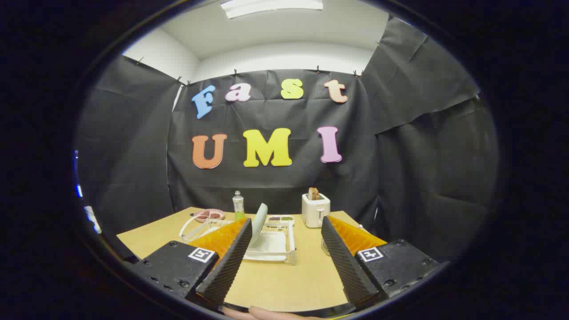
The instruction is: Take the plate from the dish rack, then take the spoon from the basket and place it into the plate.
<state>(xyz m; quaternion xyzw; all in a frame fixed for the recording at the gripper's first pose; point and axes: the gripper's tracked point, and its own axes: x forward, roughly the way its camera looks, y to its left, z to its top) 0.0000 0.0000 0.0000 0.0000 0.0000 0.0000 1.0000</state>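
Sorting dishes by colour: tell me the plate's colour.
Pale mint green plate, gripper view; tongs open.

The gripper (284,231) hovered above a wooden table (284,284), its fingers spread wide and holding nothing. Beyond them a pale plate (259,226) stood tilted in a white dish rack (278,249). Farther back stood a toaster (315,210), a bottle (238,205) and what appeared to be a pink dish (209,215).

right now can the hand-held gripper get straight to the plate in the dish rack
Probably yes. The hand-held gripper is open and holds nothing, and the plate stands tilted in the dish rack just beyond its fingers, with bare table in between.
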